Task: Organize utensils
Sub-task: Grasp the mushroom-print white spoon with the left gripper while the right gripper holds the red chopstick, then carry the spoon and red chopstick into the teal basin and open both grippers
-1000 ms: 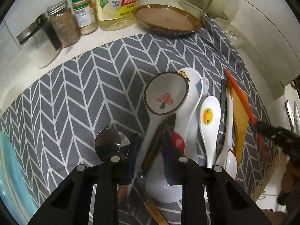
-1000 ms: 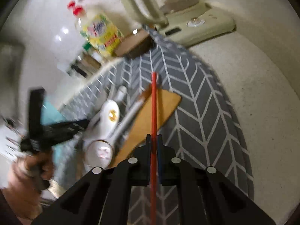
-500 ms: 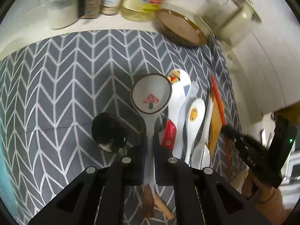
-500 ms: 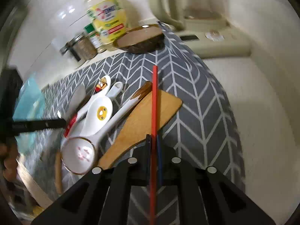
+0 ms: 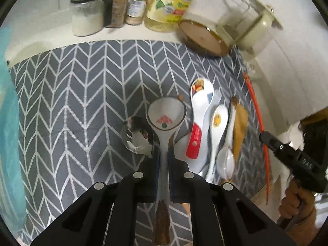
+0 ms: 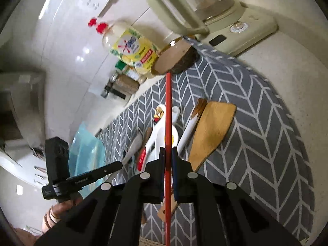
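My left gripper (image 5: pixel 163 155) is shut on the handle of a white ceramic spoon with a red mushroom (image 5: pixel 166 117), held over the grey chevron mat (image 5: pixel 71 102). A metal spoon (image 5: pixel 137 138) lies just left of it. Right of it lie several white ceramic spoons (image 5: pixel 202 110) and a wooden spatula (image 5: pixel 239 123). My right gripper (image 6: pixel 168 153) is shut on a red chopstick (image 6: pixel 168 106), lifted above the spoon pile and the spatula (image 6: pixel 213 127). The right gripper (image 5: pixel 287 153) and its chopstick (image 5: pixel 256 110) show at the right edge of the left wrist view.
Spice jars (image 5: pixel 119 6), an oil bottle (image 5: pixel 172 2), a brown dish (image 5: pixel 203 37) and a beige blender (image 5: pixel 250 26) stand at the back of the counter. A teal object (image 5: pixel 8 123) is at the left edge. The left gripper (image 6: pixel 82 179) shows in the right wrist view.
My left gripper closed on the mushroom spoon's handle and raised it. My right gripper lifted the red chopstick off the mat and swung it left over the spoons.
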Action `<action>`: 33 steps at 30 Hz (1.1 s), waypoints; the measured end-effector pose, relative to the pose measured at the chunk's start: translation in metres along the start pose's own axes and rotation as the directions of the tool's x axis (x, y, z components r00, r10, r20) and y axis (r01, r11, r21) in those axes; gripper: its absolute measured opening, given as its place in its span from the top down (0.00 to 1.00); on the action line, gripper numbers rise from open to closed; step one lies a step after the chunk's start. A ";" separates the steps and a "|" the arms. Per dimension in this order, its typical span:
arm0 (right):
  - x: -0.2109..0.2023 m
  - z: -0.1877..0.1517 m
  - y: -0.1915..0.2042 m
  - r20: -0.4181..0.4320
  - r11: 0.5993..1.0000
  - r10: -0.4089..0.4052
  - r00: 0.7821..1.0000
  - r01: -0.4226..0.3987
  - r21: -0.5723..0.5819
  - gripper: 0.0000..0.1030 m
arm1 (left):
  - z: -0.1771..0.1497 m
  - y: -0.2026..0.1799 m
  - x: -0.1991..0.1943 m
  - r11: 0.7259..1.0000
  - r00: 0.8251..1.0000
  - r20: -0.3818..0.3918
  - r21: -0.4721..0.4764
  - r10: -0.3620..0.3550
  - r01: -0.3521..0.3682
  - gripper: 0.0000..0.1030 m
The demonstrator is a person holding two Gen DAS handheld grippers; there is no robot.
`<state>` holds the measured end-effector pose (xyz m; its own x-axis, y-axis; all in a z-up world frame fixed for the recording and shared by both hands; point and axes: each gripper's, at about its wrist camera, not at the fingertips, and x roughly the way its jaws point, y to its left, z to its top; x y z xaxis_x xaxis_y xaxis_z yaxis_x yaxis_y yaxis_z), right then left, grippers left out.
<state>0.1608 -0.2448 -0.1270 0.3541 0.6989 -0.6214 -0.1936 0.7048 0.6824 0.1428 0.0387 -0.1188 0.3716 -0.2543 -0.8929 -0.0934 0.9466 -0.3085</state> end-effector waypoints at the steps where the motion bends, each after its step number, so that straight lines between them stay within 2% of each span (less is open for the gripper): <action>1: 0.001 -0.003 -0.001 -0.006 1.000 0.000 1.000 0.000 0.001 0.94 | 0.000 -0.002 0.006 1.000 1.000 -0.003 0.014 0.019 -0.019 0.91; 3: 0.004 -0.005 0.002 -0.014 1.000 -0.007 1.000 0.007 -0.010 0.94 | 0.000 -0.008 0.014 0.997 0.999 -0.002 0.049 0.053 -0.053 0.91; 5: 0.004 -0.005 0.004 -0.016 1.000 -0.012 1.000 0.011 -0.026 0.94 | 0.002 -0.017 0.012 0.993 0.996 0.039 0.084 0.085 -0.088 0.90; 7: 0.001 -0.005 0.005 -0.013 0.999 -0.011 1.000 0.010 -0.034 0.94 | 0.005 -0.024 0.005 0.987 0.990 0.094 0.111 0.103 -0.114 0.75; 8: -0.001 -0.005 0.003 -0.010 0.999 -0.009 1.000 0.009 -0.033 0.94 | 0.008 -0.028 0.001 0.983 0.985 0.131 0.129 0.114 -0.131 0.70; 9: -0.001 -0.004 0.004 -0.009 0.999 -0.007 1.000 0.007 -0.033 0.94 | 0.011 -0.031 0.001 0.978 0.982 0.140 0.145 0.128 -0.148 0.62; 10: -0.001 -0.003 0.003 -0.007 0.999 -0.006 1.000 0.006 -0.034 0.94 | 0.015 -0.034 0.003 0.971 0.978 0.145 0.165 0.149 -0.173 0.61; 12: -0.001 -0.002 0.002 -0.007 0.999 -0.005 1.000 0.005 -0.034 0.94 | 0.023 -0.039 0.013 0.962 0.978 0.141 0.206 0.154 -0.181 0.61; 14: -0.002 -0.002 0.000 -0.007 0.999 -0.006 1.000 0.005 -0.034 0.94 | 0.030 -0.041 0.026 0.955 0.979 0.120 0.229 0.165 -0.189 0.71; 15: -0.002 -0.002 0.000 -0.008 0.999 -0.004 1.000 0.004 -0.031 0.94 | 0.032 -0.042 0.036 0.952 0.982 0.092 0.245 0.166 -0.184 0.81; 18: -0.004 -0.002 -0.001 -0.002 1.000 -0.006 1.000 0.006 -0.029 0.94 | 0.029 -0.049 0.044 0.928 0.973 0.129 0.300 0.189 -0.220 0.82; 19: -0.004 -0.001 0.000 0.001 0.999 -0.007 1.000 0.007 -0.032 0.94 | 0.031 -0.047 0.043 0.937 0.977 0.123 0.284 0.174 -0.203 0.92; 22: -0.006 0.000 0.003 0.009 0.999 -0.010 1.000 0.010 -0.040 0.94 | 0.039 -0.028 0.026 0.989 0.992 0.106 0.130 0.063 -0.077 0.94; 23: -0.006 0.001 0.004 0.012 0.999 -0.007 1.000 0.008 -0.041 0.94 | 0.039 -0.023 0.021 0.994 0.994 0.106 0.098 0.035 -0.045 0.95; 27: -0.004 0.002 0.015 0.019 0.999 0.013 1.000 -0.012 -0.046 0.94 | 0.034 -0.008 -0.009 0.999 0.991 0.125 -0.001 -0.039 0.039 0.96; 33: 0.001 0.001 0.039 0.031 0.996 0.044 0.999 -0.041 -0.082 0.94 | 0.022 -0.007 -0.050 0.996 0.977 0.198 -0.015 -0.082 0.087 0.96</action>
<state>0.1541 -0.2162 -0.1006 0.3733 0.7250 -0.5788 -0.2827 0.6831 0.6734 0.1449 0.0488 -0.0642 0.5536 -0.2869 -0.7818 -0.0745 0.9180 -0.3896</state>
